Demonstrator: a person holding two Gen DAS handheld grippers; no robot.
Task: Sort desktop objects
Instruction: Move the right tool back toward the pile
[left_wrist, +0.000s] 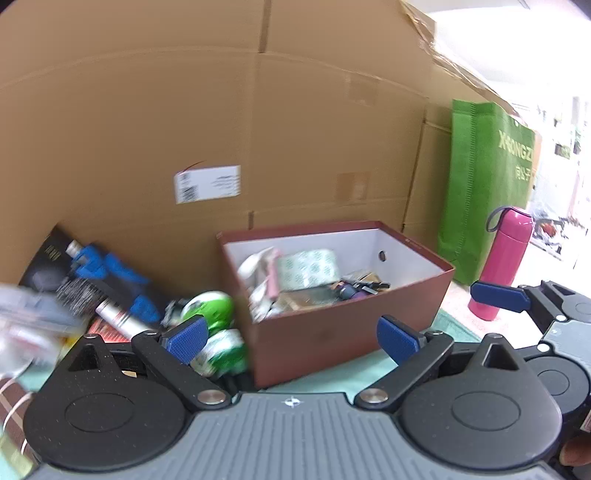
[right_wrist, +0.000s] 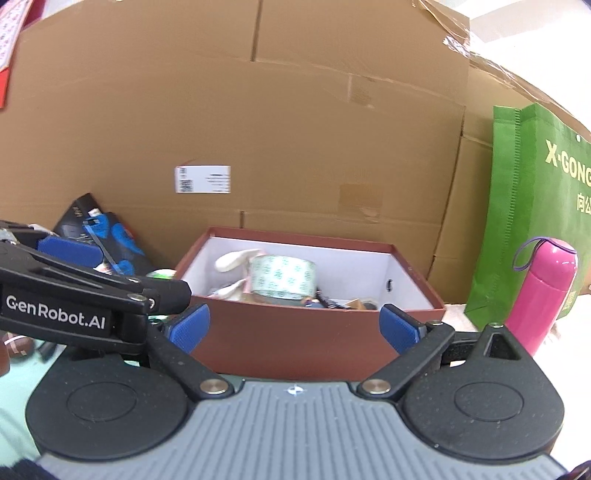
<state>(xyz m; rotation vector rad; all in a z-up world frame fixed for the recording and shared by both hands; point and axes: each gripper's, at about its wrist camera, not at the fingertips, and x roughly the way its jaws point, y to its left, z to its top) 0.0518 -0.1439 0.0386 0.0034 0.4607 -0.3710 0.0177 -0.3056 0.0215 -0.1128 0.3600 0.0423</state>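
left tongs (left_wrist: 291, 338): spread, empty | right tongs (right_wrist: 293, 328): spread, empty | red-brown box (right_wrist: 295, 339): ahead, holds patterned tape roll (right_wrist: 282, 282) | pink bottle (right_wrist: 543, 295): right of box

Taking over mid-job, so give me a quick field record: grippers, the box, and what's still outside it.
left gripper: open, empty
right gripper: open, empty
red box: lidless, part filled
in box: patterned tape roll, small clutter
left of box: green-white items, blue-handled tools
right of box: pink bottle, upright; green bag
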